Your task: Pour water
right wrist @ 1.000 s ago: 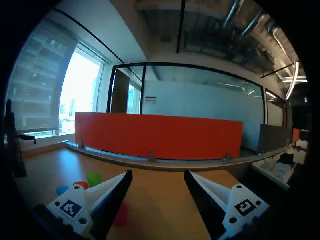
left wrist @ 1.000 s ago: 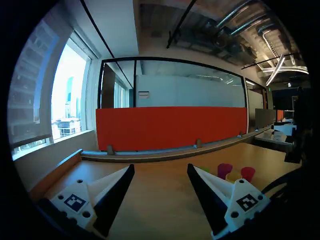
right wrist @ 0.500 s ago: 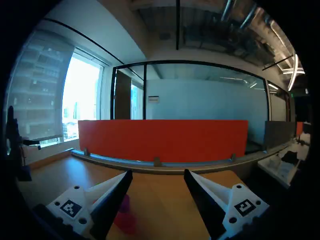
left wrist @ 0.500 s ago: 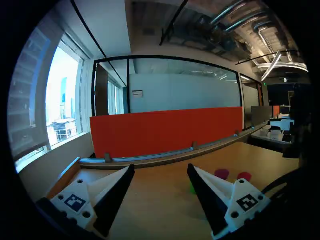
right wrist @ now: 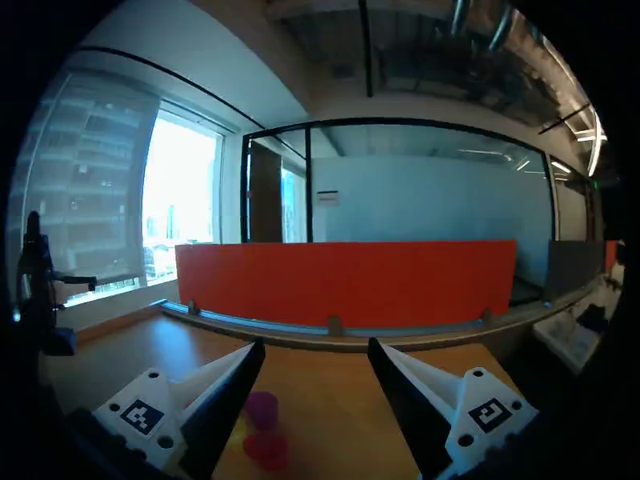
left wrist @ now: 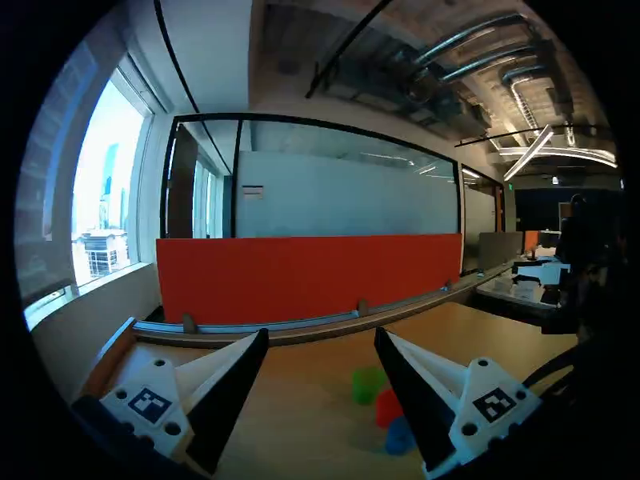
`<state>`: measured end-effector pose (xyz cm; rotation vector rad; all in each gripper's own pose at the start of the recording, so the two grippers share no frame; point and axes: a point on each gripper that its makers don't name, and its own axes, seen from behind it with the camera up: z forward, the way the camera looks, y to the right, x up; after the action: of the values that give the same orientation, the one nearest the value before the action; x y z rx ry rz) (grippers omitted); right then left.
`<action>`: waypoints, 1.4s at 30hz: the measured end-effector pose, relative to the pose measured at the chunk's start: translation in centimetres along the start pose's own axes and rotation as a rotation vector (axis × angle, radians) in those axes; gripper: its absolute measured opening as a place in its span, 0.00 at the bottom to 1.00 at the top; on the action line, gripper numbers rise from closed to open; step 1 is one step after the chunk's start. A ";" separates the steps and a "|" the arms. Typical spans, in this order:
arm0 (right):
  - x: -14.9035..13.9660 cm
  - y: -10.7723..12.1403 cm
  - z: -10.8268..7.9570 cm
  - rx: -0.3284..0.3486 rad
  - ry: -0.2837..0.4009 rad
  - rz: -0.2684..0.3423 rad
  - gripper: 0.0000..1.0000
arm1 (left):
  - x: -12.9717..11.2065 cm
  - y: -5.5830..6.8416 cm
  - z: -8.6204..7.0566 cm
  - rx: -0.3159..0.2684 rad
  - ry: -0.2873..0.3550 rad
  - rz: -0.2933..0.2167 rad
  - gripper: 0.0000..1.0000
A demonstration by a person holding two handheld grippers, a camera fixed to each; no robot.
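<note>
My left gripper [left wrist: 320, 350] hangs open above a wooden table [left wrist: 312, 400] with nothing between its fingers. Just ahead of its right finger stand a green cup [left wrist: 367, 384], a red cup [left wrist: 389, 406] and a blue cup [left wrist: 398, 438]. My right gripper [right wrist: 316, 358] is open too, and empty. By its left finger in the right gripper view sit a purple cup [right wrist: 262, 409] and a red cup [right wrist: 267, 449], with a bit of yellow cup [right wrist: 237, 436] partly hidden behind the finger.
An orange divider panel [left wrist: 308, 276] [right wrist: 344, 280] runs along the table's far edge on a metal rail. Windows [left wrist: 96, 208] lie to the left. A black stand [right wrist: 36, 296] rises at the table's left edge. More desks [left wrist: 528, 276] stand at the right.
Both grippers have swung and shifted over the table. In the left gripper view the purple and red cups gave way to green, red and blue ones; in the right gripper view purple and red cups came forward.
</note>
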<state>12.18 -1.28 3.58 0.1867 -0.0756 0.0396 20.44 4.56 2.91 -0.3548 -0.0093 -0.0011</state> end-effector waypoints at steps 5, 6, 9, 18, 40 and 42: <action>0.4 -1.3 0.3 0.078 -0.002 -0.063 1.00 | 0.0 1.1 0.2 -0.059 0.005 0.014 0.98; 0.4 -1.8 0.3 0.102 -0.003 -0.072 1.00 | 0.0 1.4 0.3 -0.075 0.004 0.010 0.98; 0.5 -3.3 0.3 0.175 -0.009 -0.089 1.00 | -0.2 2.4 0.5 -0.124 0.002 -0.001 0.98; 1.4 -6.8 0.0 0.345 -0.015 -0.081 1.00 | -0.1 4.6 0.6 -0.241 -0.005 0.027 0.98; 1.2 -10.3 0.2 0.528 -0.085 -0.117 1.00 | -3.1 7.6 0.6 -0.409 -0.092 0.084 0.98; 1.3 -10.3 0.3 0.538 -0.097 -0.126 1.00 | -3.5 7.7 0.7 -0.420 -0.106 0.088 0.98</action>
<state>13.90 -11.45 2.08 0.7308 -0.1487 -0.0767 16.98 12.04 0.87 -0.7748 -0.1000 0.1037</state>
